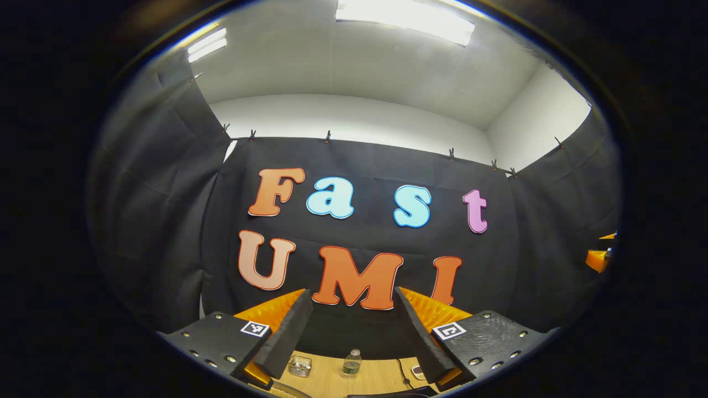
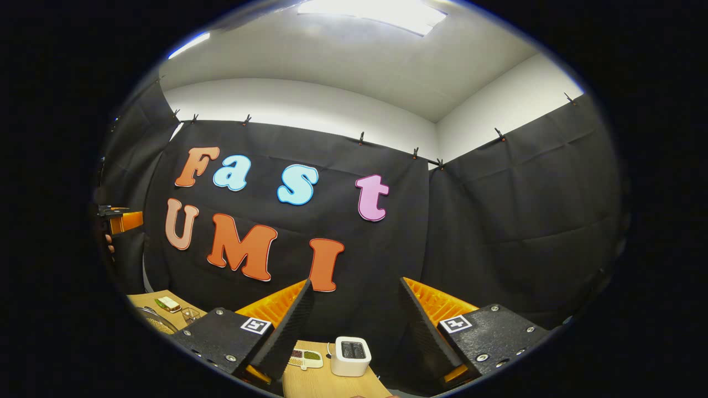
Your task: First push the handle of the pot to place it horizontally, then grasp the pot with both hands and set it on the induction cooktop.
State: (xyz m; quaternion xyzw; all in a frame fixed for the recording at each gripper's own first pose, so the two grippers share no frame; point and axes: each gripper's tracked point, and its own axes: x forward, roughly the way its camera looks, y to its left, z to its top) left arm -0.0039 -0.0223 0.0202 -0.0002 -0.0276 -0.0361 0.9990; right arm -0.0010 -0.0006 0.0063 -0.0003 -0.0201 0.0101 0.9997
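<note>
Both my grippers are held high and pitched up at the booth's back wall — neither has anything between its fingers. My left gripper (image 1: 354, 331) has its jaws spread wide, nothing in the gap. My right gripper (image 2: 354, 331) is the same, spread wide and bare.

Near to far, left gripper view: past my fingertips, at 6 o'clock, a strip of wooden table (image 1: 381, 381). On it a small glass dish (image 1: 300, 365) at abt 7, a little bottle (image 1: 352, 362) at 6, a dark cable (image 1: 402, 371) just right of it. At the very bottom edge a dark curved rim (image 1: 290, 391) — maybe the pot, can't tell.

Right gripper view: a white toaster (image 2: 350, 356) at 6, a small tray of dark and green stuff (image 2: 305, 358) beside it at 7. Further out at 8, a round rimmed thing (image 2: 154, 321) on the table — poss. the pot, too small to say. Handle's lie and the cooktop: can't judge.

So the relation that counts, as I judge it: the work lies below both grippers, at 6 to 8 — I need to tip down first. Which hand is nearer the handle, can't tell.
</note>
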